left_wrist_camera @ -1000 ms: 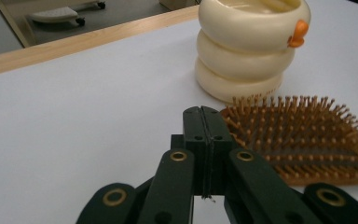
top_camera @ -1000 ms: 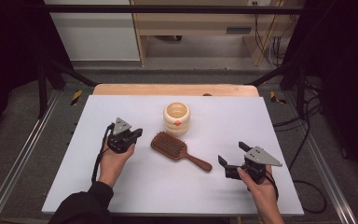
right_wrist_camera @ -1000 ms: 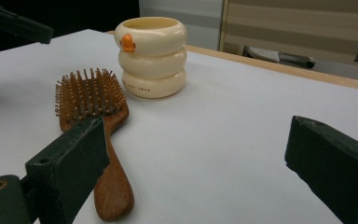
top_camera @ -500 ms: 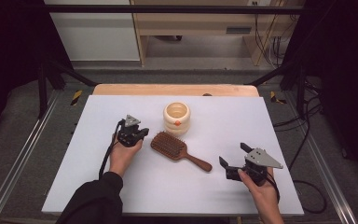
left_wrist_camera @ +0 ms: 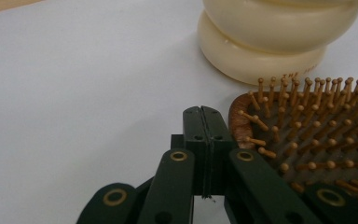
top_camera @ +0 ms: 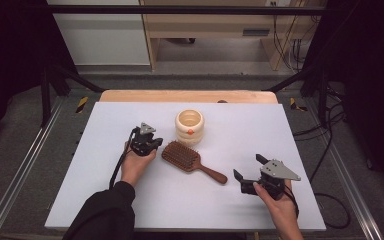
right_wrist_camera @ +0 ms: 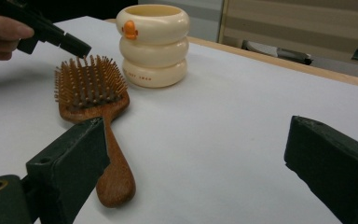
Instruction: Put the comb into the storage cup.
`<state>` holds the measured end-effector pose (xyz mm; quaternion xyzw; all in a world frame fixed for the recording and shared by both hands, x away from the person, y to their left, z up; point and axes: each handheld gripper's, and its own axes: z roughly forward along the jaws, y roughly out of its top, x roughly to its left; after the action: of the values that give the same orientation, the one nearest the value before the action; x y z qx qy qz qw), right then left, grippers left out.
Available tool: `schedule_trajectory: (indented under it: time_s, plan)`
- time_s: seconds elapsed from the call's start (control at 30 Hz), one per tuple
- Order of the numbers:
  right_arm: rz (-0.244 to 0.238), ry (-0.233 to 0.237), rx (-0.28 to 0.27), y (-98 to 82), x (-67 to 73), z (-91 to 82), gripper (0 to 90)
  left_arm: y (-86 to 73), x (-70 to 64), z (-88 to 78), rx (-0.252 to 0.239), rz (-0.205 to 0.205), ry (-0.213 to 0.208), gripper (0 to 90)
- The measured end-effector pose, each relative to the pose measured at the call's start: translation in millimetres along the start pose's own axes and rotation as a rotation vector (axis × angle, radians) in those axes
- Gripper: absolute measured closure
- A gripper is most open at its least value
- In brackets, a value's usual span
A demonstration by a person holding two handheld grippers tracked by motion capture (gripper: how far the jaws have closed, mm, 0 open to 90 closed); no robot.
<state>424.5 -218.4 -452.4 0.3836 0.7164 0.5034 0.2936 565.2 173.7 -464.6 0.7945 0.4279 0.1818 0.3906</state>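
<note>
On the desk (top_camera: pixel 130 200) in front of me, the hairbrush (top_camera: pixel 190 160) lies near the middle, bristles up, its head toward my left and farther from me, its handle running toward my right and nearer to me. Just behind the brush head stands the ringed cup (top_camera: pixel 190 126), close to the head but apart from it. My left gripper (top_camera: pixel 147 141) sits to the left of the brush head, its jaws pressed together right at the head's edge. My right gripper (top_camera: pixel 252 175) rests well to the right, nearer my edge of the desk, just beyond the handle's end, its jaws spread apart and facing the brush.
</note>
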Motion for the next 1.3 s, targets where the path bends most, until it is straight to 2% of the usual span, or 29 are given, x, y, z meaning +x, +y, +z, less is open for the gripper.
schedule_trajectory:
  time_s: [0.13,0.3,0.33,0.47,0.9,1.07,1.3]
  plan:
    - [-0.015,0.011,0.008,0.3,3.2,1.6,6.4,-1.9,-1.8,2.7,0.034,0.012,0.002,90.0]
    - [-0.017,0.011,0.010,0.2,3.4,1.9,6.4,-2.0,-7.2,4.2,0.037,0.017,-0.016,90.0]
    - [-0.015,0.010,0.009,0.1,2.9,1.2,6.5,-1.9,-10.4,4.6,0.045,0.037,-0.010,90.0]
    - [-0.012,0.008,0.011,-0.2,2.2,1.3,6.5,-3.8,-11.5,6.6,0.040,0.017,-0.008,90.0]
    - [-0.012,0.011,0.014,-0.3,2.2,1.2,6.4,-6.1,-9.6,11.6,0.049,0.006,-0.016,90.0]
    - [-0.019,0.012,0.028,-0.9,4.2,2.4,6.4,-6.2,-9.6,11.8,0.051,0.012,-0.017,90.0]
    - [-0.030,0.031,0.047,-1.2,7.8,4.4,6.2,-6.0,-15.7,13.9,0.049,0.014,-0.041,90.0]
